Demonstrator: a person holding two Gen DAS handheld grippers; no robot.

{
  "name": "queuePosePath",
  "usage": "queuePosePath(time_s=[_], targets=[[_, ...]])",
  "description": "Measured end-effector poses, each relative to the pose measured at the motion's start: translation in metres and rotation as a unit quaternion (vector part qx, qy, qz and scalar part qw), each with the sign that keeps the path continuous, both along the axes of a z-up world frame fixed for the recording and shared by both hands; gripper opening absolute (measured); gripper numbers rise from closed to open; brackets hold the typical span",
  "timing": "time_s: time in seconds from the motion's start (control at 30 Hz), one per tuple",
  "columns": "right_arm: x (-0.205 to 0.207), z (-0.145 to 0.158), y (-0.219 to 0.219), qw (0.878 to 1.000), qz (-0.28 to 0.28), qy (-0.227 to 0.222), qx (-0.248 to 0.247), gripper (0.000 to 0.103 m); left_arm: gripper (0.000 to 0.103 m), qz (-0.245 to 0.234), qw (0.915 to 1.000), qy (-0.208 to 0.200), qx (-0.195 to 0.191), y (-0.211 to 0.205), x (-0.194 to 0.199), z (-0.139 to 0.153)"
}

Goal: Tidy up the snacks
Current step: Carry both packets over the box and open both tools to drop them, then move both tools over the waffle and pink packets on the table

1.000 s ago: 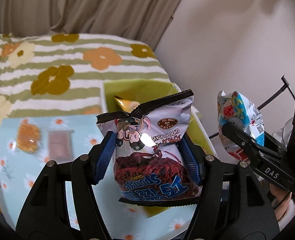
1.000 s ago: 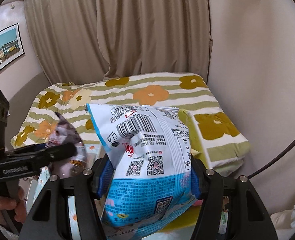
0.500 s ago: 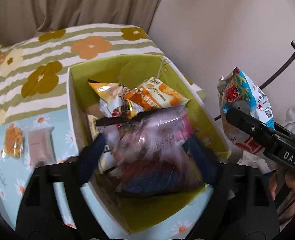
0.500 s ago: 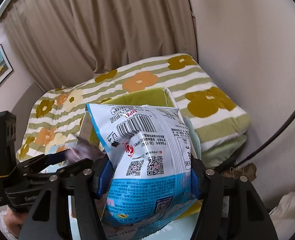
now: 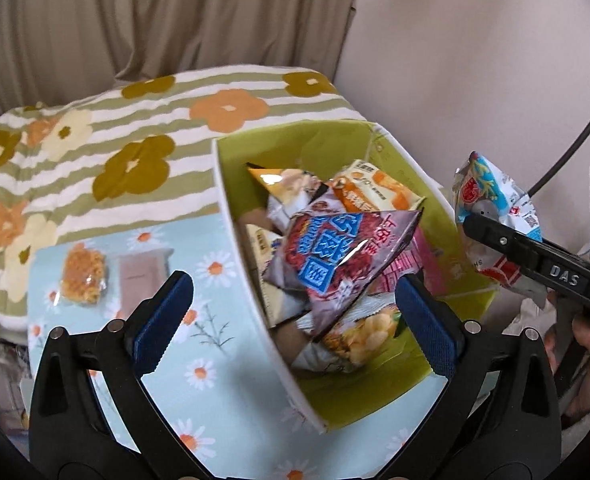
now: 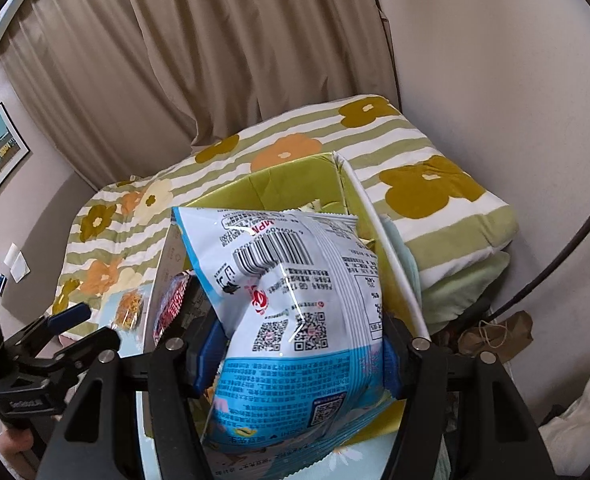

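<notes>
A green-lined box (image 5: 231, 216) stands on a daisy-print cloth and holds several snack bags. A grey-purple chocolate snack bag (image 5: 335, 264) lies on top of the pile. My left gripper (image 5: 295, 320) is open and empty just above the box's near left wall. My right gripper (image 6: 295, 360) is shut on a blue-and-white snack bag (image 6: 295, 300), held above the box (image 6: 295, 176). That bag also shows in the left wrist view (image 5: 491, 216), right of the box.
An orange snack packet (image 5: 83, 280) and a brown one (image 5: 139, 276) lie on the cloth left of the box. A floral striped blanket (image 5: 135, 152) covers the bed behind. Curtains and a wall stand beyond. A brown paper bag (image 6: 499, 332) lies on the floor at right.
My left gripper moved over the box, opened and let go of the chocolate snack bag, which now lies on the pile. My right gripper carried its bag closer over the box.
</notes>
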State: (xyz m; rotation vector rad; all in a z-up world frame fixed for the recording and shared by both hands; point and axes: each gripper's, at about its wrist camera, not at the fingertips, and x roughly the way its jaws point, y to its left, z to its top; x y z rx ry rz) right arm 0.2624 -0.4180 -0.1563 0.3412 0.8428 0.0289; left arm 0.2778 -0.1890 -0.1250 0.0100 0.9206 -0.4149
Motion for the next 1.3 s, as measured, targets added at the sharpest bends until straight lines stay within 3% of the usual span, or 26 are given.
queuePosePath(time_s=[0.1, 0.33, 0.6, 0.87, 1.13, 1.3], targets=[[0.0, 0.001, 0.005, 1.0, 0.006, -0.015, -0.017, 0.103, 0.101, 0.013, 0.9999, -0.003, 0.0, 0.01, -0.005, 0.003], [-0.016, 0.008, 0.011, 0.998, 0.04, -0.034, -0.026, 0.103, 0.101, 0.057, 0.9976, -0.018, 0.035, 0.029, -0.026, 0.001], [-0.027, 0.022, 0.023, 0.994, 0.09, -0.046, -0.033, 0.103, 0.101, 0.109, 0.9938, -0.017, 0.014, 0.065, -0.062, -0.001], [-0.022, 0.045, 0.059, 0.985, 0.152, -0.075, -0.022, 0.103, 0.101, 0.175, 0.984, -0.036, -0.004, 0.122, -0.085, 0.017], [-0.003, 0.063, 0.131, 0.977, 0.184, -0.095, -0.053, 0.103, 0.101, 0.187, 0.9807, -0.045, 0.032, 0.189, -0.057, 0.024], [0.024, 0.055, 0.184, 0.978, 0.187, -0.074, -0.05, 0.103, 0.101, 0.169, 0.9848, -0.019, 0.038, 0.23, -0.02, 0.008]])
